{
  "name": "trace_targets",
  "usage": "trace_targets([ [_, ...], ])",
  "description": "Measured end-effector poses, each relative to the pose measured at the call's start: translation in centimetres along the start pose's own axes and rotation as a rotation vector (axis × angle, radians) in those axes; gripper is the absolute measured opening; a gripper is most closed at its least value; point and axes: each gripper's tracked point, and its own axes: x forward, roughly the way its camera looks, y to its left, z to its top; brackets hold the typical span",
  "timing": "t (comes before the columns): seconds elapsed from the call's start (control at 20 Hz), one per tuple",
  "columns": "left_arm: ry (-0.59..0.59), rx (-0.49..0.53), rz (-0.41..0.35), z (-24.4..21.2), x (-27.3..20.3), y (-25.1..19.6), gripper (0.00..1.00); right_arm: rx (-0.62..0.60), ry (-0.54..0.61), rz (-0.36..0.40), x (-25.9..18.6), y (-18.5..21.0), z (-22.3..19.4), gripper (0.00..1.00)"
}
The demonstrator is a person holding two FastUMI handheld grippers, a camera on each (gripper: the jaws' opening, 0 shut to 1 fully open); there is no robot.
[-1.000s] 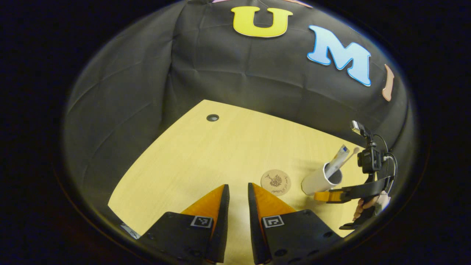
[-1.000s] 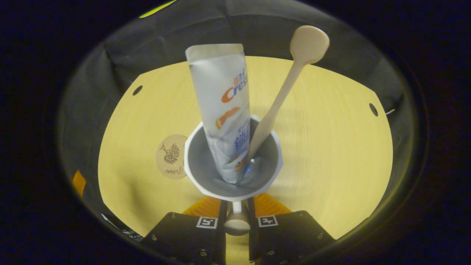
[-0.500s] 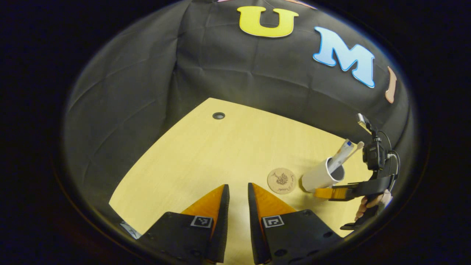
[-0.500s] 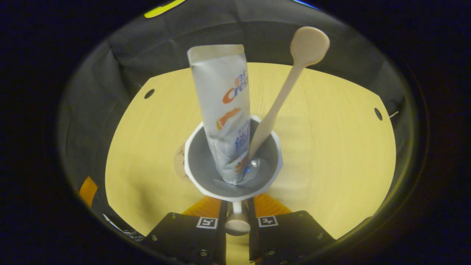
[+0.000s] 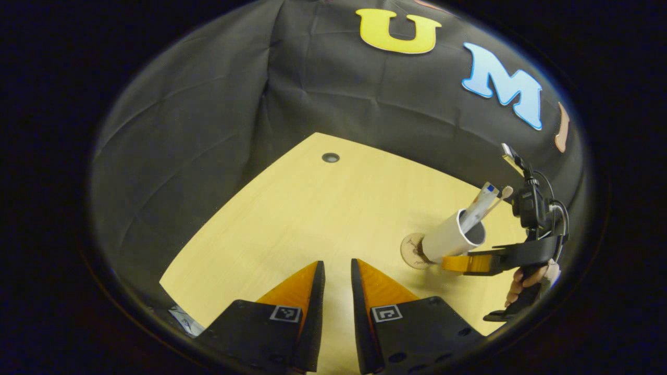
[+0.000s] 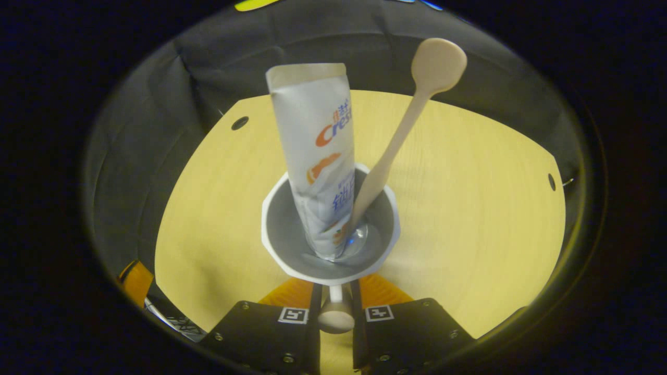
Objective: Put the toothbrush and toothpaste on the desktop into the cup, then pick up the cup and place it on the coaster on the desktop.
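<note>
Cup [image 5: 452,238] with toothpaste [image 6: 317,156] and toothbrush [image 6: 401,130] now over coaster [image 5: 411,251] | right gripper [image 6: 336,304] clamps handle | left gripper [image 5: 337,281] nearly closed, empty | lowering next.

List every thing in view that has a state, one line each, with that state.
cup: held by its handle, tilted, its base over the coaster; contact with it cannot be told.
toothpaste: standing in the cup, leaning on the rim.
toothbrush: in the cup, handle end up.
coaster: flat on the desktop, partly covered by the cup.
right gripper: shut on the cup's handle.
left gripper: nearly closed, holding nothing.
</note>
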Motion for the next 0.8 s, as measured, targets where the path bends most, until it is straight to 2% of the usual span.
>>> trace_targets([
  [0.05, 0.001, -0.004, 0.005, 0.0, 0.1, 0.5, 0.35, -0.008, 0.002, 0.002, 0.2, 0.4, 0.1, 0.24],
  [0.25, 0.005, -0.022, 0.021, 0.1, 0.6, 1.9, 0.35, -0.040, 0.014, -0.007, 1.0, 1.9, 0.2, 0.24],
  [0.35, 0.005, -0.028, 0.030, 0.1, 0.7, 2.4, 0.39, -0.052, 0.026, -0.017, 1.9, 2.1, 0.0, 0.24],
  [0.45, 0.004, -0.029, 0.036, 0.6, 0.3, 2.4, 0.35, -0.071, 0.019, -0.032, 2.3, 2.1, -0.1, 0.25],
  [0.5, 0.002, -0.030, 0.038, 0.6, 0.5, 2.4, 0.39, -0.085, 0.020, -0.039, 1.8, 1.7, -0.3, 0.24],
  [0.6, 0.001, -0.030, 0.039, 0.9, 0.5, 2.3, 0.35, -0.102, 0.019, -0.049, 1.8, 1.5, -0.4, 0.25],
  [0.65, 0.001, -0.030, 0.038, 1.1, 0.5, 2.1, 0.35, -0.101, 0.021, -0.049, 1.9, 1.5, -0.3, 0.21],
  [0.8, -0.002, -0.026, 0.028, 1.2, 0.5, 1.7, 0.35, -0.071, 0.027, -0.034, 1.6, 1.6, -0.5, 0.32],
])
